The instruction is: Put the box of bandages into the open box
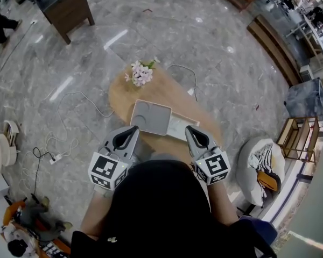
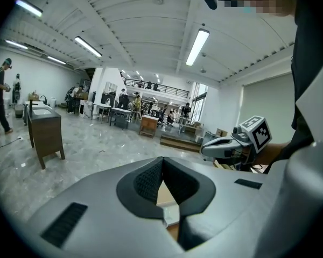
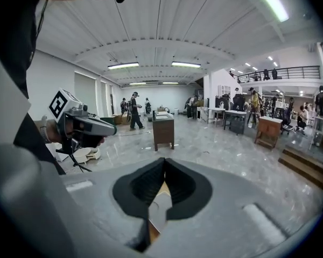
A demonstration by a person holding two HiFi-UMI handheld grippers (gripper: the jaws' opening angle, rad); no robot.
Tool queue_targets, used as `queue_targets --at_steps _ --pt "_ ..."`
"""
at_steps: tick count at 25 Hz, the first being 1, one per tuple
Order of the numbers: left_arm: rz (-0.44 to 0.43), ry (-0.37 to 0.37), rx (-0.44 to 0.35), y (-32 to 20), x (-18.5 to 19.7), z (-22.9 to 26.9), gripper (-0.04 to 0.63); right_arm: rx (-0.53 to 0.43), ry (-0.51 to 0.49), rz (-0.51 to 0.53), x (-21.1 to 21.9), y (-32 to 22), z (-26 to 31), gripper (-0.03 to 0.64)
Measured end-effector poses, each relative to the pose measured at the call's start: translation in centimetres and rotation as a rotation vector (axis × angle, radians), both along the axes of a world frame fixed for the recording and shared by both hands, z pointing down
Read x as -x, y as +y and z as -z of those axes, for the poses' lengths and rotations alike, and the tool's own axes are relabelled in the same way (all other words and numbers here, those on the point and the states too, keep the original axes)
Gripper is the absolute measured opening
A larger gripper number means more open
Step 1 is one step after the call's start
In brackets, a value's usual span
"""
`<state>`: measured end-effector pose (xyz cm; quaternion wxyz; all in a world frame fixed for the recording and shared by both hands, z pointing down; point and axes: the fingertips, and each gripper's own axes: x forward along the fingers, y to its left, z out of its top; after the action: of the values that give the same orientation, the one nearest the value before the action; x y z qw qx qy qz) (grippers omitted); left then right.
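On the oval wooden table (image 1: 124, 93) lies a shallow light-grey open box (image 1: 151, 116) with round hollows in it. A flat white box (image 1: 178, 128), possibly the bandage box, lies against its right side. My left gripper (image 1: 134, 129) hovers at the open box's near left corner and my right gripper (image 1: 189, 129) over the near edge of the white box. Both are shut with nothing between the jaws. In the left gripper view the left gripper (image 2: 162, 158) points out across the room, and so does the right gripper (image 3: 164, 159) in its own view.
A bunch of pink-white flowers (image 1: 141, 73) stands at the table's far end, with a cable (image 1: 185, 71) trailing off the right side. A wooden cabinet (image 1: 62, 4) stands far left, a white seat (image 1: 261, 168) at the right. Floor cables (image 1: 54, 155) lie left. The person's head hides the near table.
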<state>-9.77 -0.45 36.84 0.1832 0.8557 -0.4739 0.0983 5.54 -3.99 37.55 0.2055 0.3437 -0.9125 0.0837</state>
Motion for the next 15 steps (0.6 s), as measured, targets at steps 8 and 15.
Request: queue_targets --at_steps 8,15 --pt "0.009 0.026 -0.059 -0.4 -0.1 1.7 0.011 -0.070 -0.058 0.013 0.4 0.4 3.1 -0.002" --pt "-0.016 0.030 -0.093 -0.4 -0.8 2.8 0.011 -0.090 -0.085 0.033 0.9 0.9 3.6 -0.002"
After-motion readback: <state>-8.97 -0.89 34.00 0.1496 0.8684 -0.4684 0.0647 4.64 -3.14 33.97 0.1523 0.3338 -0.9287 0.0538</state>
